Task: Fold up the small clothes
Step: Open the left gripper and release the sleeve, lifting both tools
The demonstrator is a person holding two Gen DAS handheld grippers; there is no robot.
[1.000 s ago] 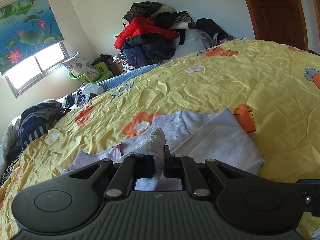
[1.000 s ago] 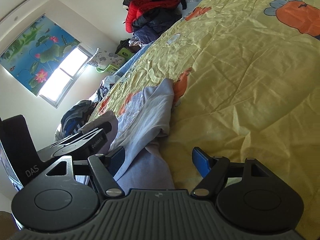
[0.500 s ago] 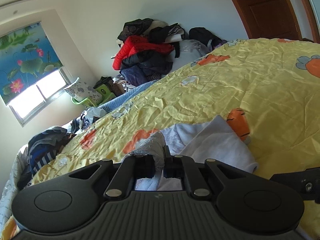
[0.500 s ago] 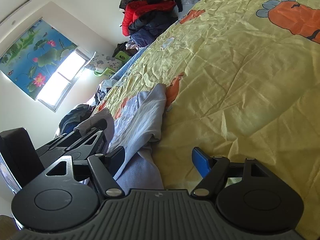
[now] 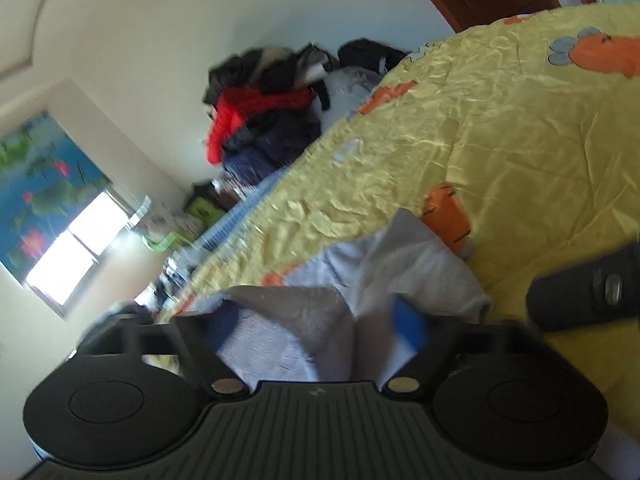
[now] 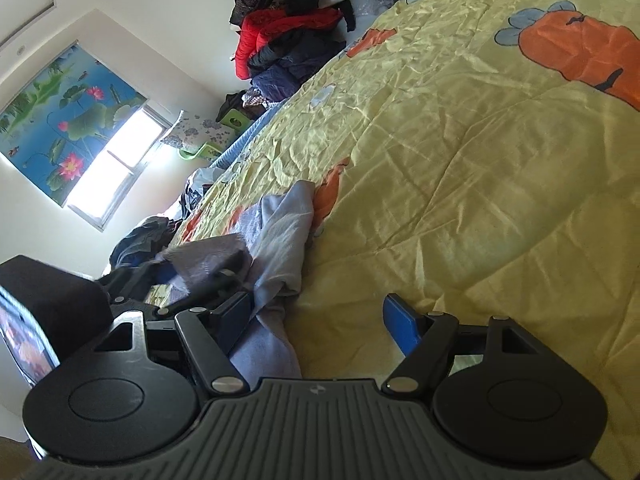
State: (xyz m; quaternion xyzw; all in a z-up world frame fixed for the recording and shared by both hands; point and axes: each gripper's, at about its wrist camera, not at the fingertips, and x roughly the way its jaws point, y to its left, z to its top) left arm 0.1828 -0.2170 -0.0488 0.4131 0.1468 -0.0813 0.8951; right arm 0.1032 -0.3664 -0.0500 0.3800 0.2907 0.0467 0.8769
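The left gripper (image 5: 316, 328) has just been opening: its fingers (image 5: 410, 326) now stand wide apart with the pale lilac garment (image 5: 392, 264) lying loose between them, no pad pressing on it. A lacy fold of that garment (image 5: 288, 308) is heaped up just ahead of the left gripper, so a flap seems to have been let go over the rest of the cloth. The right gripper (image 6: 320, 318) also has its fingers (image 6: 400, 324) apart; the near end of the garment (image 6: 280, 240) trails in beside its left finger, but the right finger is over bare quilt and nothing is clamped. The garment lies on the near left part of the yellow quilt (image 6: 480, 160) that covers the bed, bunched and creased rather than flat. Judging by that, the folding is partway: one fold is laid over, yet the bundle still needs squaring and probably another fold. Far off against the wall a pile of dark and red clothes (image 6: 288, 32) sits untouched.
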